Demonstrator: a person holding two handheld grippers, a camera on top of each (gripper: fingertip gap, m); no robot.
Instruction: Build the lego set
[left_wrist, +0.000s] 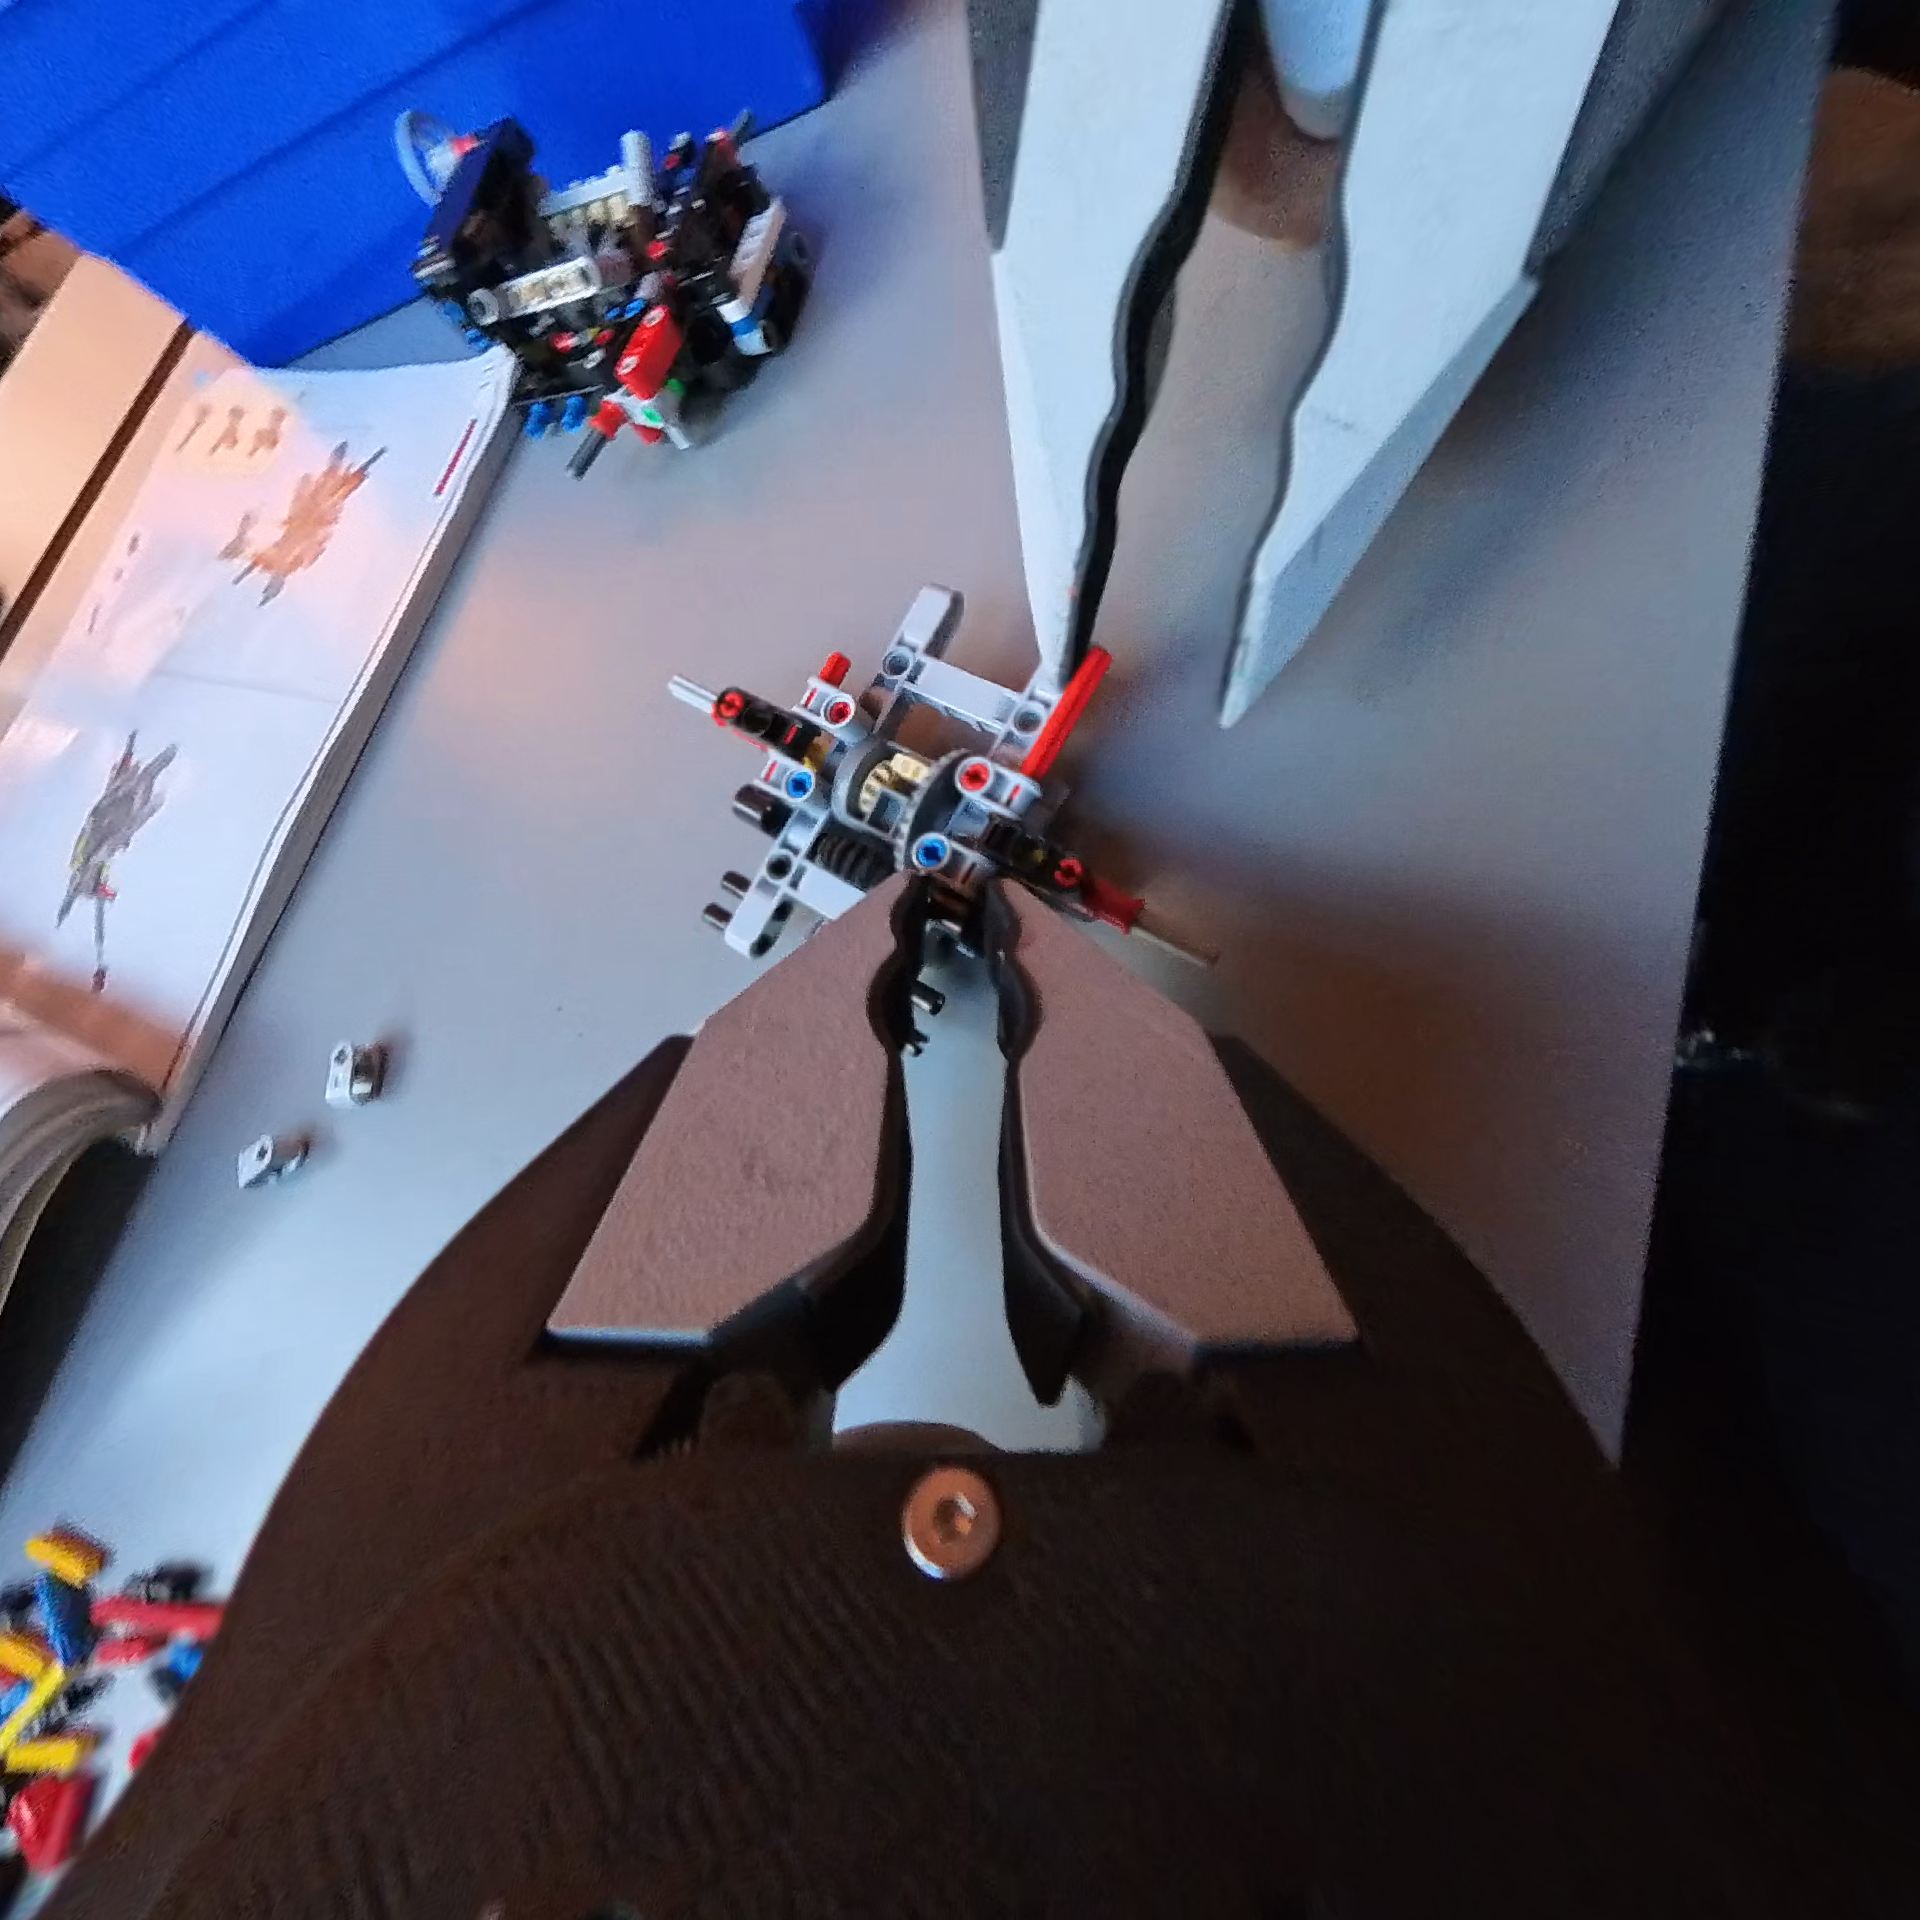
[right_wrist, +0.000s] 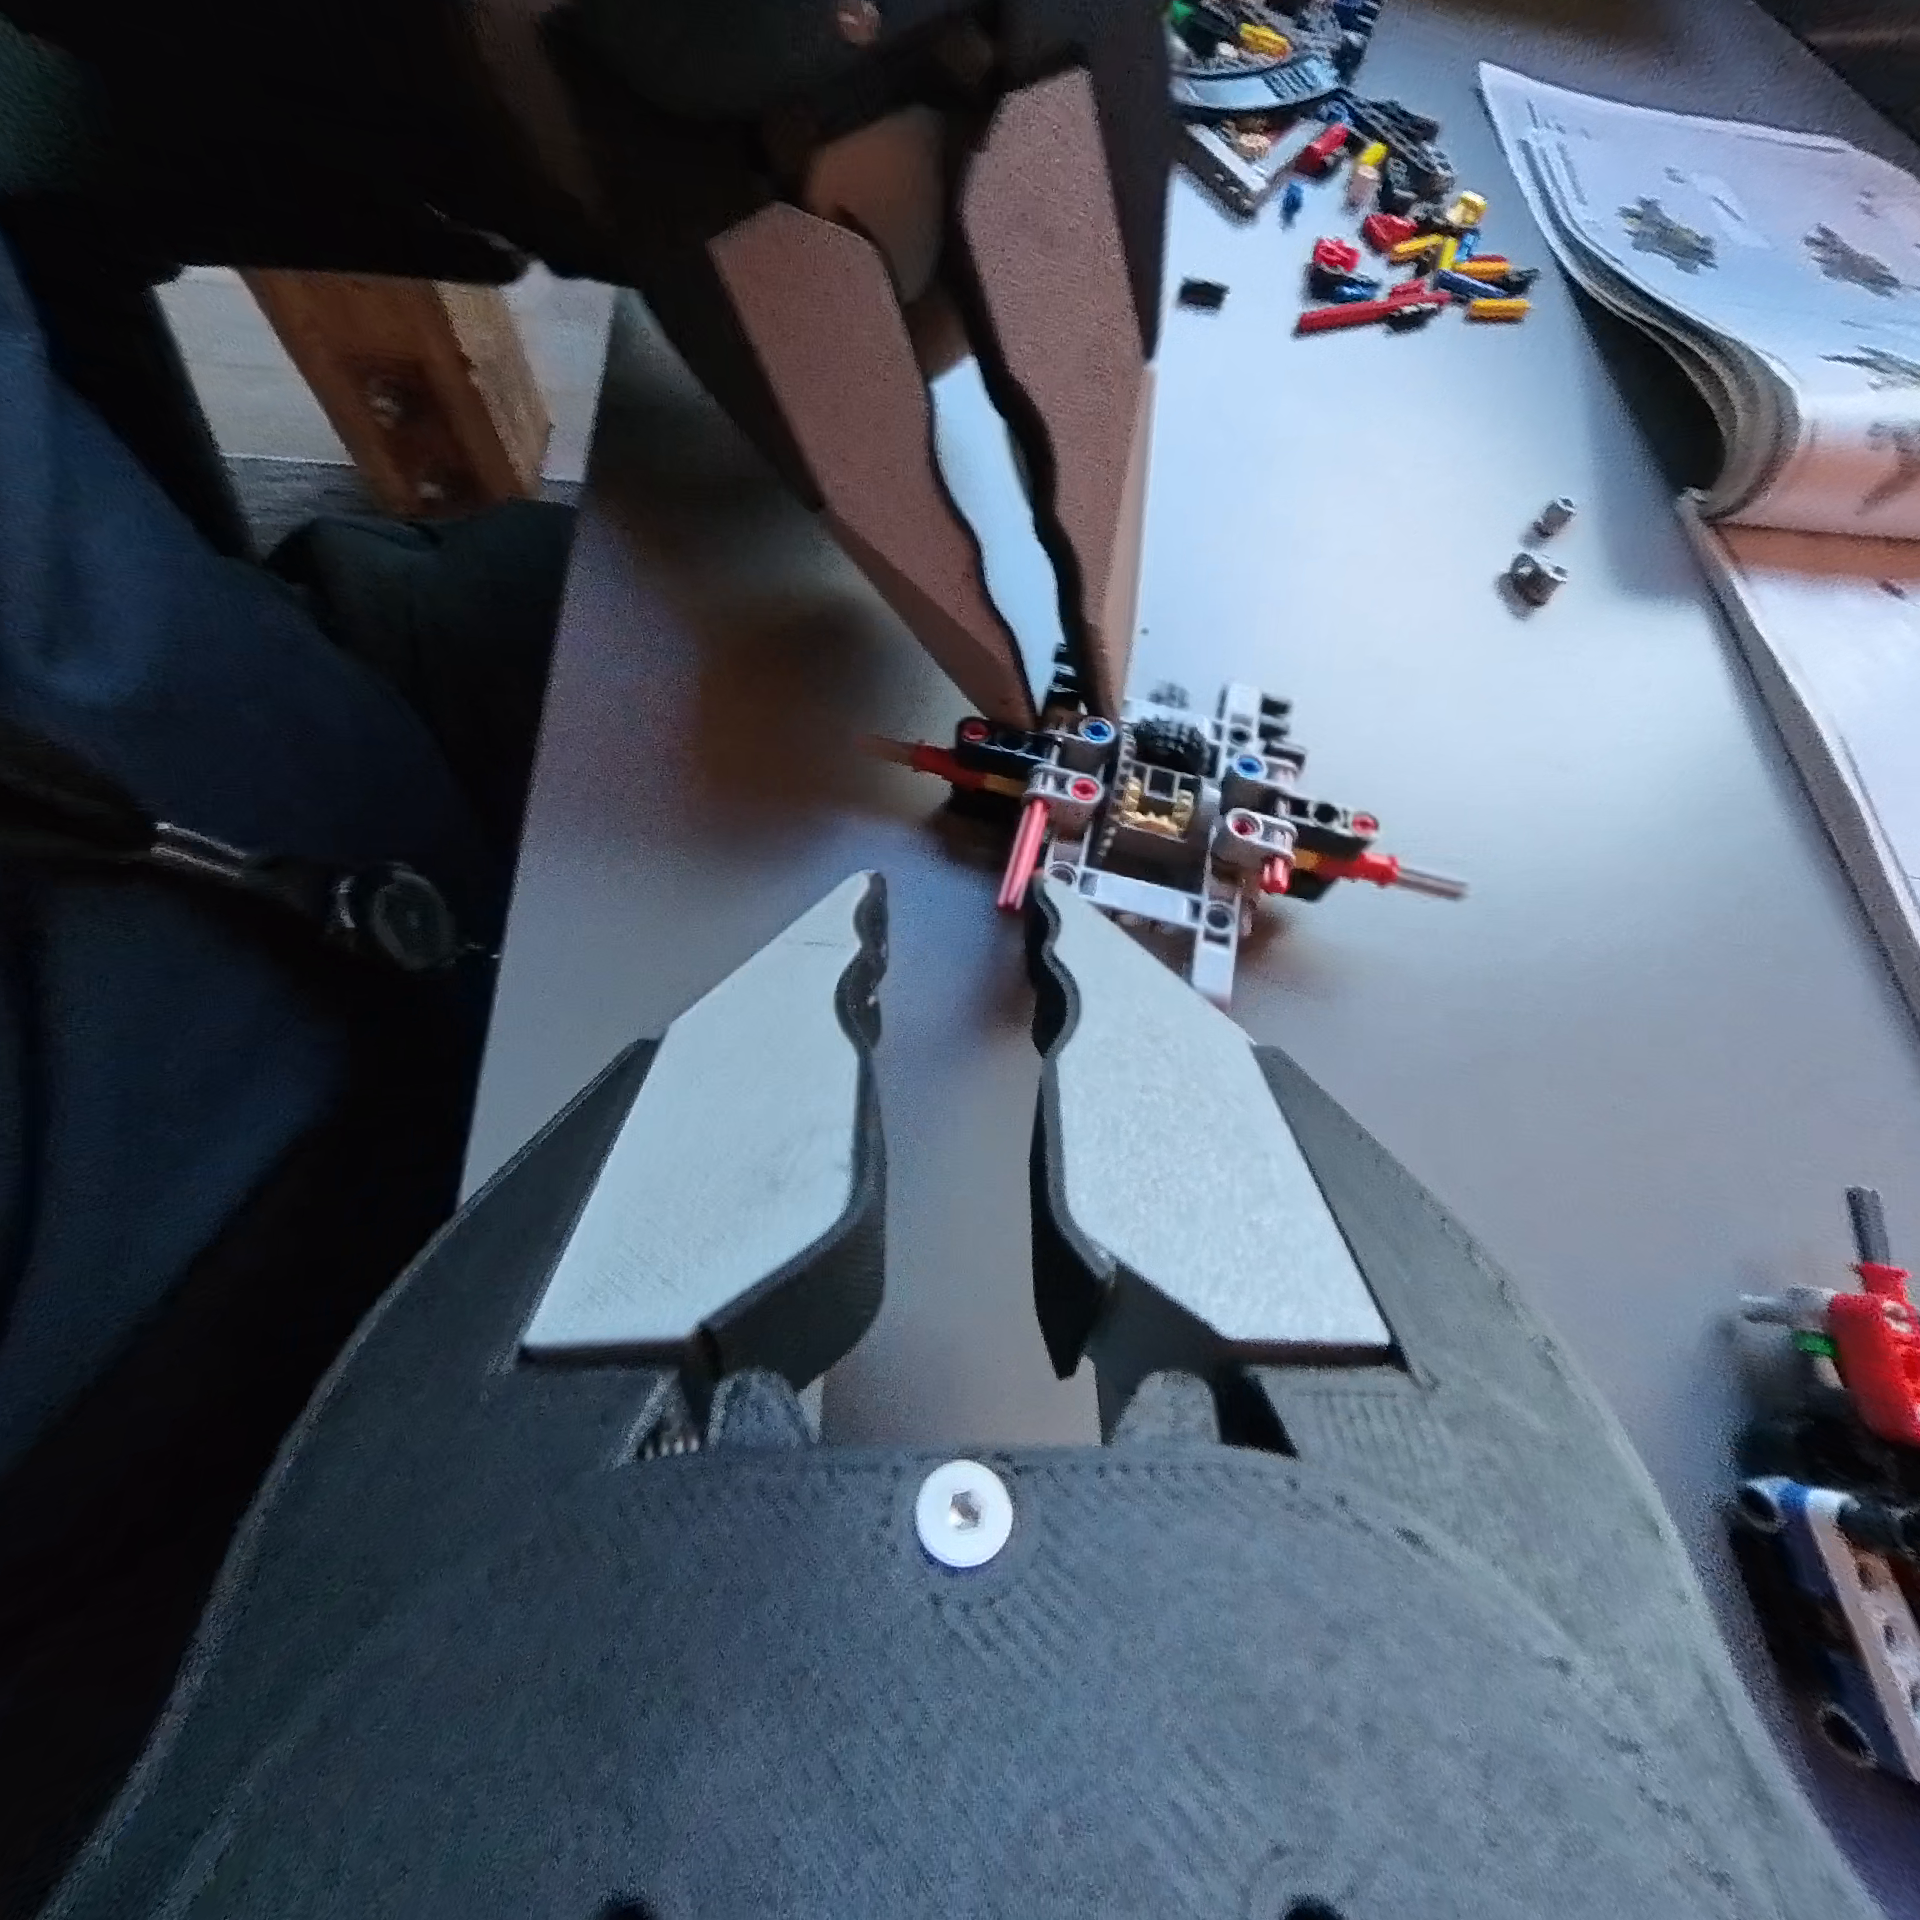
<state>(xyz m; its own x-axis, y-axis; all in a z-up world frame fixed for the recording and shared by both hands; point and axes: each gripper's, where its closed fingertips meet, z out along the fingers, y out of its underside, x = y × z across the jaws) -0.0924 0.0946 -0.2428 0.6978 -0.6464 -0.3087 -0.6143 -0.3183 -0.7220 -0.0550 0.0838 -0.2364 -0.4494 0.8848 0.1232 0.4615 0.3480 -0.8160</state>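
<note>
A small grey brick assembly (left_wrist: 883, 790) with gears, red and blue pins and a red axle (left_wrist: 1065, 712) lies on the grey table (left_wrist: 1403, 935). My left gripper (left_wrist: 951, 899), with brown pads, is shut on a black part at the assembly's near end. The right wrist view shows the same pinch (right_wrist: 1065, 712) on the assembly (right_wrist: 1164, 810). My right gripper (right_wrist: 956, 888), with grey pads, is open and holds nothing. Its right fingertip (right_wrist: 1044, 899) sits just beside the free end of the red axle (right_wrist: 1023, 852). In the left wrist view it comes down from above (left_wrist: 1143, 691).
A larger black model (left_wrist: 623, 281) stands by a blue box (left_wrist: 312, 156). An open instruction booklet (left_wrist: 208, 675) lies at the left, with two small grey pieces (left_wrist: 356, 1070) beside it. A pile of loose coloured pieces (right_wrist: 1403, 260) lies beyond. The table edge (left_wrist: 1714, 727) is close. The gap from one gripper's tips to the other's is roughly 5 cm.
</note>
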